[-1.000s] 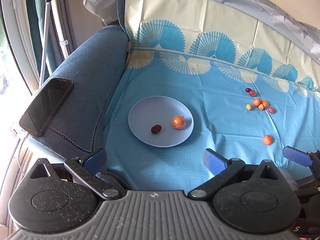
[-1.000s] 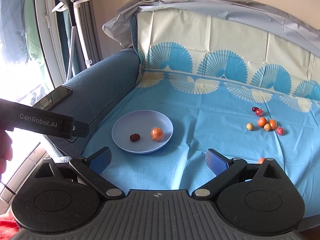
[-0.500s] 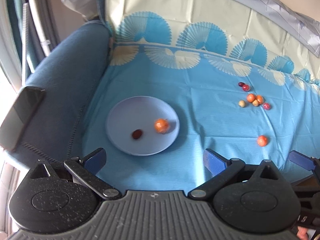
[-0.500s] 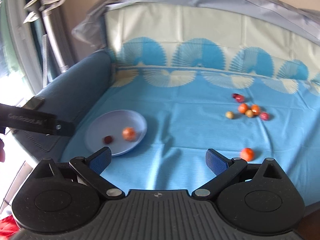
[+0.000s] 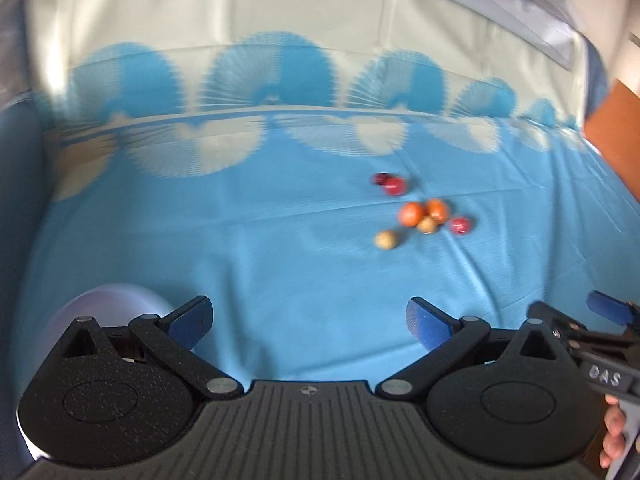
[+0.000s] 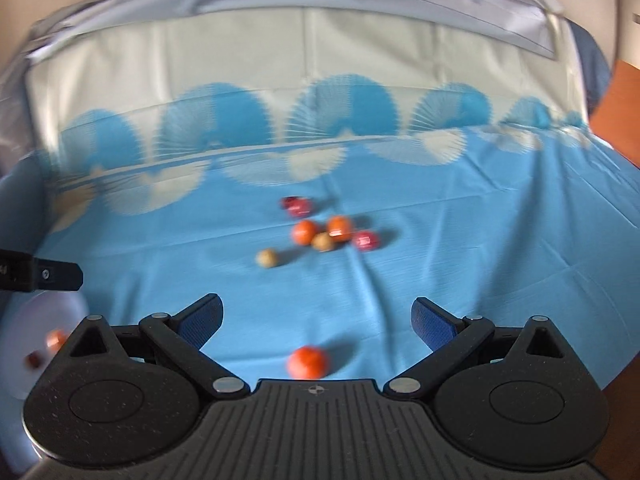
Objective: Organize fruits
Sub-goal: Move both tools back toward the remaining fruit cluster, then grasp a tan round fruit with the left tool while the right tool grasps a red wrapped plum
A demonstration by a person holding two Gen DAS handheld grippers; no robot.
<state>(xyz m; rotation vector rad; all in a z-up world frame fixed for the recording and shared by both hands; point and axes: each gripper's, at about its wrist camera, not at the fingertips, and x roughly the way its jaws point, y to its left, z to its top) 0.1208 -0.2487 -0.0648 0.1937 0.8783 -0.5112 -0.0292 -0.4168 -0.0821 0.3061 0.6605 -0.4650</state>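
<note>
Both my grippers have swung right, pushing the plate point(image 6: 38, 312) to the left edge of view. My right gripper point(image 6: 316, 322) is spread wide, empty, a lone orange fruit point(image 6: 308, 362) lying between its fingers. My left gripper point(image 5: 308, 322) gapes wide too, empty. Farther off, the fruit cluster point(image 6: 322, 232) lies on the blue cloth point(image 6: 460, 240).

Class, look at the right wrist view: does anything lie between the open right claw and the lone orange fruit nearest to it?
Nothing visible does. The orange fruit lies alone on the blue cloth, in line with the open right claw.
</note>
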